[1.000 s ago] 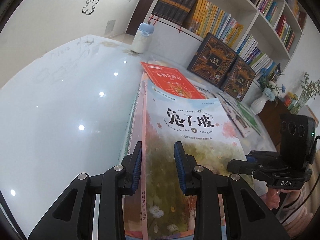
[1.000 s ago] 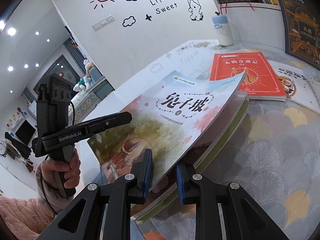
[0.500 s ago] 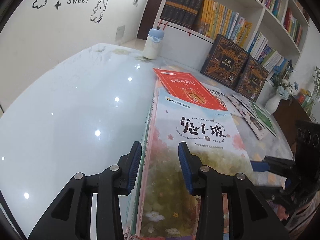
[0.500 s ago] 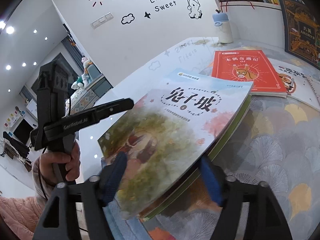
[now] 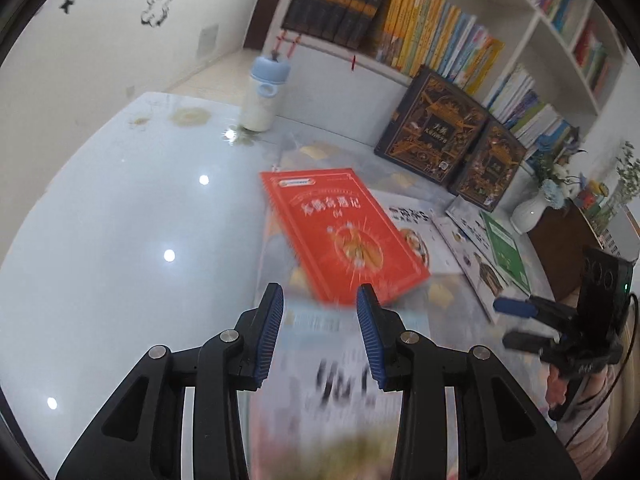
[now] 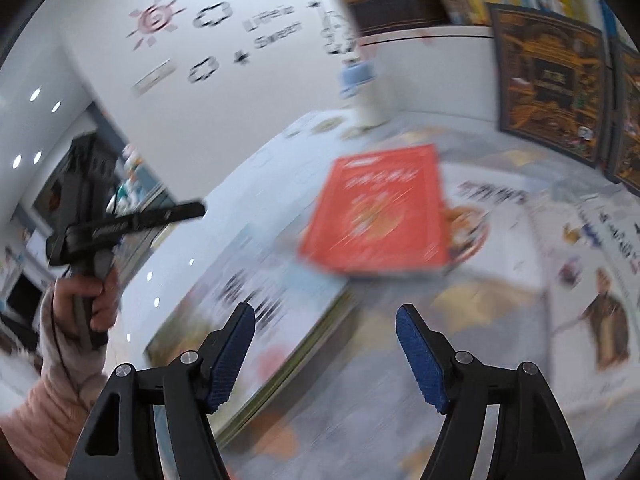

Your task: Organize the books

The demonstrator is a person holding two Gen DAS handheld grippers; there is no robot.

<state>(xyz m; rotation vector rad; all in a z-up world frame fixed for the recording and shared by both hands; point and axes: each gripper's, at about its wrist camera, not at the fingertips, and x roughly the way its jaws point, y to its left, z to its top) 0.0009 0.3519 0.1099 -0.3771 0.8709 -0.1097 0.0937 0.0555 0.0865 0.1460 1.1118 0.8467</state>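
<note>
The left gripper's fingers stand a little apart with nothing pinched between them; the pale-covered book lies flat on the bench beneath them, at the near edge. The right gripper's fingers are spread wide and likewise empty, hanging over the bare patterned mat just beside that book's green-edged side.

Outward from both pairs, the red book lies flat straight ahead, toward the far side of the bench, its near corner touching or overlapping the top of the pale-covered book; the blur leaves that unclear. Its long axis runs slantwise, from the far left down to the near right as the left wrist view has it. It partly covers a white book, which stretches off to the right.

By my reading the red book is next to be gathered. Both grippers look about equally near; the right, already spread wide, seems better set to take its near edge.

A blue-capped bottle stands at the far edge.
</note>
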